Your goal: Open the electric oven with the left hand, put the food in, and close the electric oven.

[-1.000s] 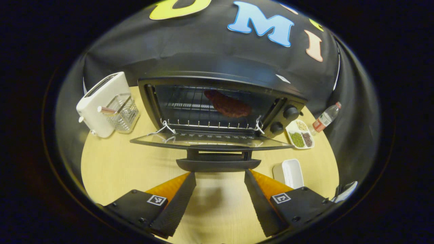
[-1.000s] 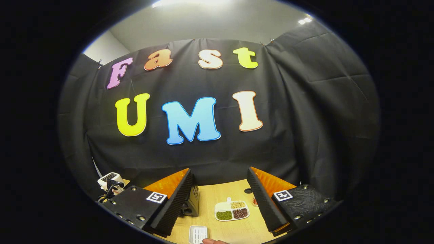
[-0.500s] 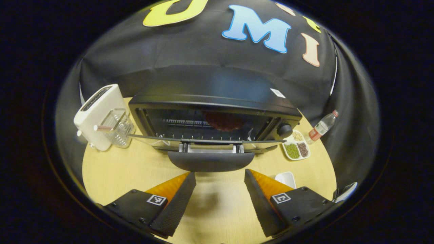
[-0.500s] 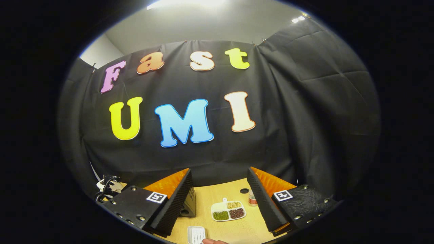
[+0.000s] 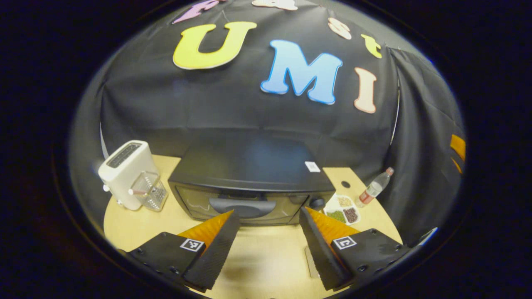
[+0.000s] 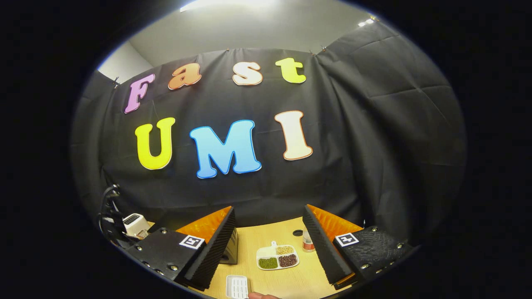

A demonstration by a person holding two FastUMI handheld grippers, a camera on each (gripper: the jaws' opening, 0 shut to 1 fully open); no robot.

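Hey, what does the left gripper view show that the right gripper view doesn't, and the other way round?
Left gripper view: the oven's closed door with its handle, and a clear rack beside the toaster. Right gripper view: the ceiling with a lamp above the cloth wall. Both: the toaster, the sectioned dish and the bottle on the wooden table.

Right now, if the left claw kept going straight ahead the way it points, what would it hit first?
Most likely the closed door of the electric oven, around its handle, which sits between the open left claw's fingers. Depth is uncertain; bare table lies between.
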